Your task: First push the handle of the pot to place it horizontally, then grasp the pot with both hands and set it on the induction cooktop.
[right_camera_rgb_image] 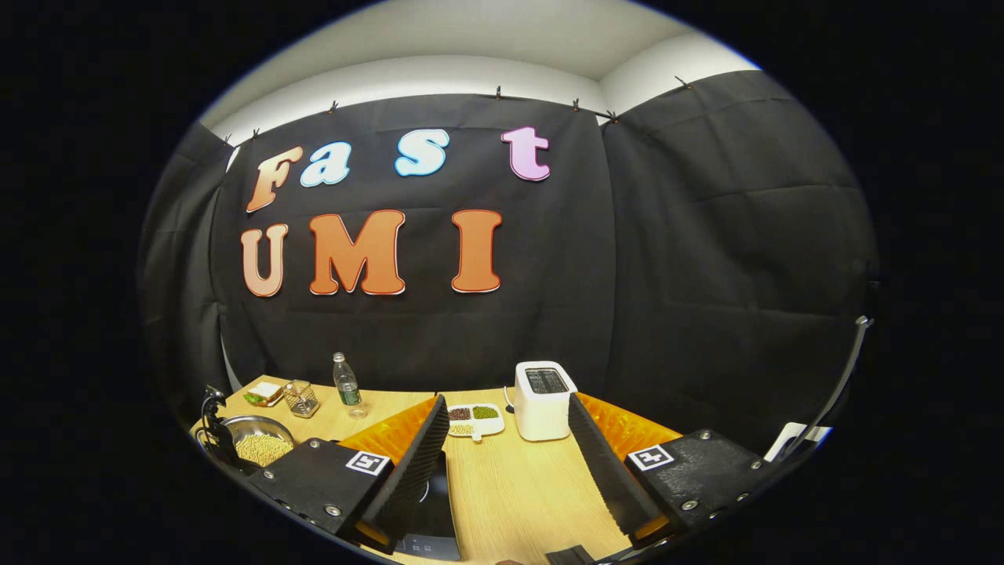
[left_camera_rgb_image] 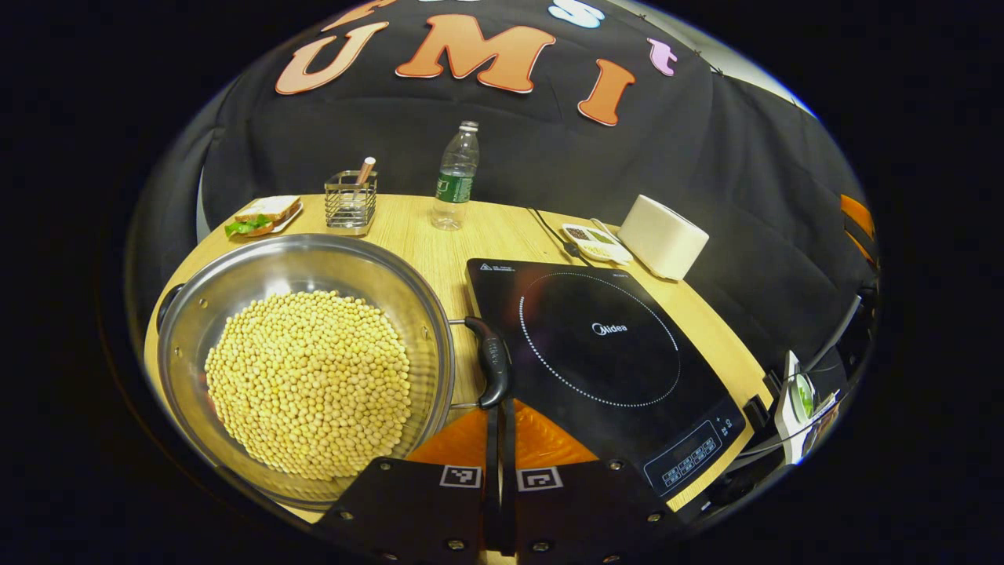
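Two grippers are ours to report, and we start with the nearest. In the left gripper view, our left gripper has its fingers clenched together with nothing between them, and their tips sit right at the lower end of the pot's black side handle; we cannot tell whether they touch it. That handle lies by the left edge of the induction cooktop. The pot rests on the wooden table to the left of the cooktop, not on it, and it holds a heap of soybeans. A second dark handle shows at the pot's far left rim. In the right gripper view, our right gripper is spread wide and grasps nothing, raised above the table with a corner of the cooktop just beside its left finger. Farther back on the table we see a sectioned dish of beans and a white toaster behind the cooktop. Beyond the pot stand a wire basket, a sandwich on a plate and a plastic water bottle near the black cloth wall.
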A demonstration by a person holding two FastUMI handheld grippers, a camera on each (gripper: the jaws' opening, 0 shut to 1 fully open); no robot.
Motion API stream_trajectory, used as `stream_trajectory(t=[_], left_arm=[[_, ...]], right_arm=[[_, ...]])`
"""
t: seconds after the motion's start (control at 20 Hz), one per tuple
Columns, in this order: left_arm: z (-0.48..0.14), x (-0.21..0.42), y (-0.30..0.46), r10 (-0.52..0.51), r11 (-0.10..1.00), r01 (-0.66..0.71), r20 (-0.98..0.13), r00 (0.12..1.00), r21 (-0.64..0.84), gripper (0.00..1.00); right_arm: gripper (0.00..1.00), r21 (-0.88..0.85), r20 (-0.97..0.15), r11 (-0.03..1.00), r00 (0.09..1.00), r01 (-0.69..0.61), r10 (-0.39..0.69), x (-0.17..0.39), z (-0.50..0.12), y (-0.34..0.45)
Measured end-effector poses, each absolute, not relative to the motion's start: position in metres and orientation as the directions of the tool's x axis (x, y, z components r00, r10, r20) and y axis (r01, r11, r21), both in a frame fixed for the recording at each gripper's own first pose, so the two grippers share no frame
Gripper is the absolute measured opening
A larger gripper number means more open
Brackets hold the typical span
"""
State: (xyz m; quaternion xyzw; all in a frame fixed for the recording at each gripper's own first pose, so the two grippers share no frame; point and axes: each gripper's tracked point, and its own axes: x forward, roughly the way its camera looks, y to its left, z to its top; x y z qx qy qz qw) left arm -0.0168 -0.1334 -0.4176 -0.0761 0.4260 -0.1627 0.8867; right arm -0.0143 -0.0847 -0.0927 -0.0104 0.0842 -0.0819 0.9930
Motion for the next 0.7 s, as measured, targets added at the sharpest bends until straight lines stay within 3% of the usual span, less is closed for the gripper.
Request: stream_trajectory(t=[0.1, 0.15, 0.4, 0.7], left_arm=[[-0.418, -0.015, -0.133, -0.352, 0.936, 0.238, -0.734, 0.581, -0.261, 0.02], [-0.417, -0.016, -0.133, -0.351, 0.936, 0.24, -0.734, 0.581, -0.258, 0.02], [-0.385, -0.032, -0.147, -0.437, 0.899, 0.267, -0.673, 0.597, -0.347, 0.02], [-0.334, -0.026, -0.089, -0.366, 0.929, 0.316, -0.592, 0.718, -0.192, 0.02]], right_arm=[[1.0, -0.039, -0.166, 0.986, 0.972, 0.163, -0.168, -0.014, -0.093, -0.079], [0.95, -0.043, -0.166, 0.986, 0.972, 0.162, -0.167, -0.014, -0.092, -0.077], [0.95, -0.037, -0.149, 0.988, 0.976, 0.153, -0.157, -0.01, -0.088, -0.053], [0.95, 0.022, -0.159, 0.993, 0.981, 0.12, -0.115, 0.002, -0.099, -0.002]])
